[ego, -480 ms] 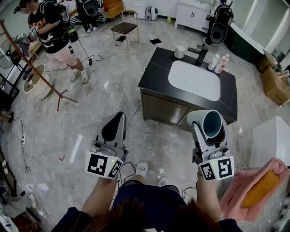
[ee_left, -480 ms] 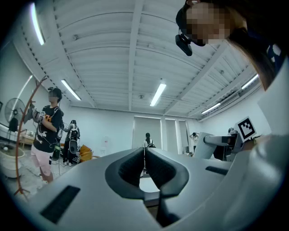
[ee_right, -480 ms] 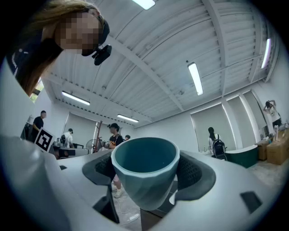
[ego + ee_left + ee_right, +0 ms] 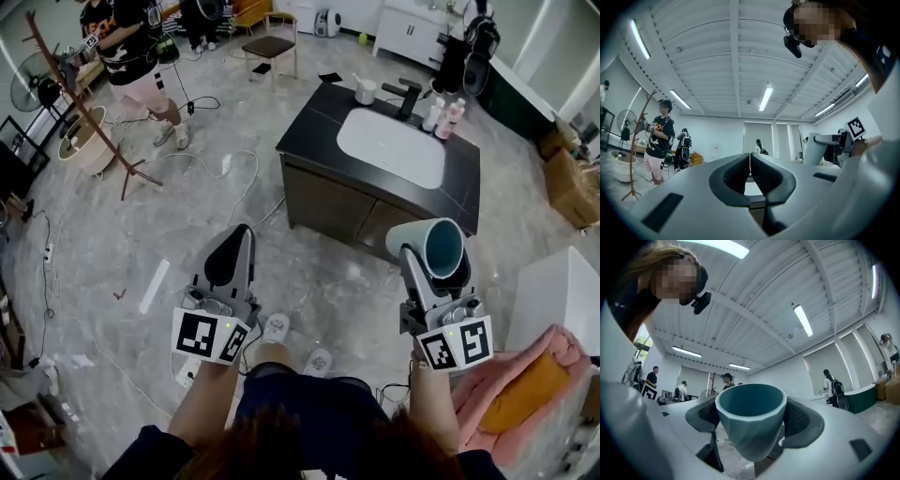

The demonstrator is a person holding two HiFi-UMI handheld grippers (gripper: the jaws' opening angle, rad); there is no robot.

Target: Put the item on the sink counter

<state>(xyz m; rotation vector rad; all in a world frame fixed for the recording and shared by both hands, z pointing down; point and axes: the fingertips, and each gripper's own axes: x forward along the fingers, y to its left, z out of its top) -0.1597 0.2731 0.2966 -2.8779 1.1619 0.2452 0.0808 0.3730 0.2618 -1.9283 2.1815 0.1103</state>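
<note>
In the lower right of the head view, the right gripper point(image 4: 429, 267) holds a teal faceted cup point(image 4: 441, 246) with its open mouth turned towards the top of the frame. In the right gripper view the jaws stand wide, their dark ribbed pads pressed to either side of the cup's wall just under its rim. The left gripper point(image 4: 232, 258) sits at lower centre-left of the head view. Its own view shows its jaws drawn together, the black pads meeting along a thin line with nothing between them. The dark stone-look sink counter point(image 4: 309, 122) fills the upper centre-right of the head view, topping a dark cabinet. It carries a white oval basin point(image 4: 392, 148), a black tap point(image 4: 408, 97), a small white mug point(image 4: 365, 91) to the tap's left, and a few pale and pink bottles point(image 4: 445, 117) to its right. The cup is apart from the counter, in the air near the cabinet's lower right front corner. A pink towel point(image 4: 525, 394) with an orange fold lies at the lower right edge. In the upper left, over the grey marbled floor point(image 4: 141, 234), stand a wooden coat rack point(image 4: 84, 112) and a person in a black shirt point(image 4: 131, 47), with a dark-seated chair point(image 4: 270, 45) at top centre.
</note>
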